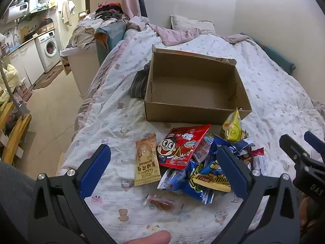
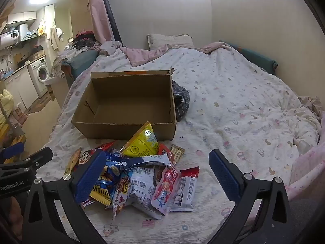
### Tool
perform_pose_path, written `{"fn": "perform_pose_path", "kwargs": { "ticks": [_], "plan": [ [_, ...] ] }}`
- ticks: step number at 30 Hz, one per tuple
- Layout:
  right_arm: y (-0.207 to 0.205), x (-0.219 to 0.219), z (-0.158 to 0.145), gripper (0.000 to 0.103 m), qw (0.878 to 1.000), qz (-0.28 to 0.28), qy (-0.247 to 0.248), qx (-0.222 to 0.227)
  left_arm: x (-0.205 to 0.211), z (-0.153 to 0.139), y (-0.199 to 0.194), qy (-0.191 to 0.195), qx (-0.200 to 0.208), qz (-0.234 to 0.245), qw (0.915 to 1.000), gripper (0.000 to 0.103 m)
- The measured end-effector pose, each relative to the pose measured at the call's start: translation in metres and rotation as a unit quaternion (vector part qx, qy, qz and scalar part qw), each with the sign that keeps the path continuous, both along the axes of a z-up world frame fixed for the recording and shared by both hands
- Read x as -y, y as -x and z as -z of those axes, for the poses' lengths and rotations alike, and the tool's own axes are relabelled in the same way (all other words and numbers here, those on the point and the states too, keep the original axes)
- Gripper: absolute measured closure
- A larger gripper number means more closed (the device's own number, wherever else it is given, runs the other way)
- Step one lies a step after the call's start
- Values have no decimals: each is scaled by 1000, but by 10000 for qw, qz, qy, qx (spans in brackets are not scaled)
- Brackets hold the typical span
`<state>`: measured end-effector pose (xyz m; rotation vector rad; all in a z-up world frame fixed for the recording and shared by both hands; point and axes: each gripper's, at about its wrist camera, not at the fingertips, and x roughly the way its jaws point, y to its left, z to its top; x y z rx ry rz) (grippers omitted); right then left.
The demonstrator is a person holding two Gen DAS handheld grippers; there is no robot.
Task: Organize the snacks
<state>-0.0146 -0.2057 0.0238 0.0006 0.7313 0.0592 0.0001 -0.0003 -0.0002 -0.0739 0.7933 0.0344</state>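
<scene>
An empty cardboard box (image 1: 154, 93) (image 2: 121, 128) sits open on the bed. In front of it lies a loose pile of snack packets: a red cartoon-face bag (image 1: 180, 148), a tan peanut packet (image 1: 146, 159), a yellow pouch (image 1: 233, 129) (image 2: 142, 142), blue bags (image 1: 195, 185) and a pink pouch (image 2: 165, 189). A small clear-wrapped snack (image 1: 160, 202) lies nearest me. My left gripper (image 1: 166, 172) hovers open above the pile's near side. My right gripper (image 2: 156, 174) is open too, above the pile's right part, nothing between its fingers. The right gripper's fingers (image 1: 292, 148) show at the left wrist view's right edge.
The bed's printed white quilt (image 2: 233, 105) stretches wide to the right of the box. A dark striped cloth (image 2: 181, 101) lies against the box's far side. Pillows and rumpled pink bedding (image 2: 146, 55) sit at the head. The bed edge drops to floor at left, toward a kitchen with a washing machine (image 1: 49, 47).
</scene>
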Motion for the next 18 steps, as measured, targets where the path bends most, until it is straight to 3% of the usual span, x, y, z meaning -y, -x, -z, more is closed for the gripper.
{"fn": "perform_pose_path", "kwargs": {
  "ticks": [18],
  "plan": [
    [1,4,-1,0,9999,79,-22,69,0,1,0,-1,30,8,10000,0]
  ]
}}
